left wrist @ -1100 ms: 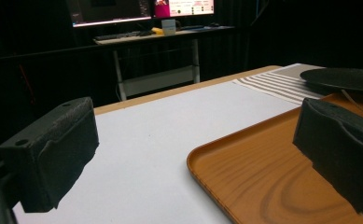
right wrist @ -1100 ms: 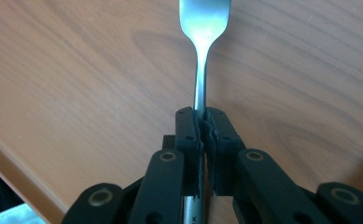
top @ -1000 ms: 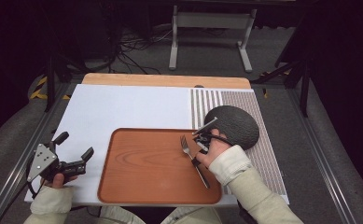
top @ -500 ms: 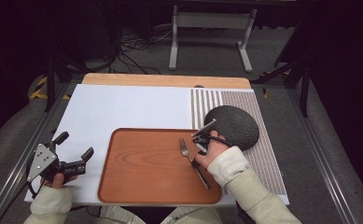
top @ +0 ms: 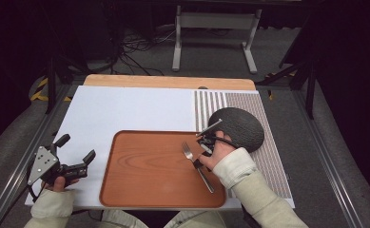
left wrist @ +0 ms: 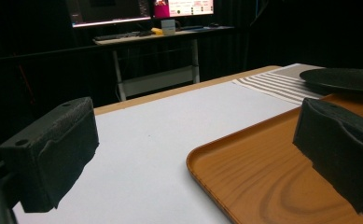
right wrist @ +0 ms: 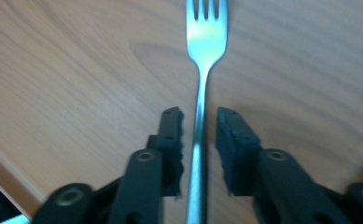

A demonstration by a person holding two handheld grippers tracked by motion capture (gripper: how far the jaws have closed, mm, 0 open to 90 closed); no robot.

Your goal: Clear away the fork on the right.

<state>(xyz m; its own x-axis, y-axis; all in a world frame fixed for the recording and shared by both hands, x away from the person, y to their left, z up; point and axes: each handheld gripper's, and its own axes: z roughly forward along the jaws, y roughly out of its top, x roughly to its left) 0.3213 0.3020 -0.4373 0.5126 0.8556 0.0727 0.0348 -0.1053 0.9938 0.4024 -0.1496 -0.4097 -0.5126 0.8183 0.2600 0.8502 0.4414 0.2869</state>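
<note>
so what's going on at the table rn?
A person works two handheld grippers. The right gripper sits over the fork lying on the wooden tray; its jaws have just been opening, with the handle between them and gaps on both sides. The left gripper rests open beside the tray, holding nothing.

The white tabletop lies bare from the left tongs up to the far wooden edge, so a hand could pass freely there, and most of the brown tray is open too. On the tray's right side the fork lies between the slightly parted jaws of the right tongs, with a narrow gap on either side of the handle. Just beyond, the dark plate blocks the striped mat.
</note>
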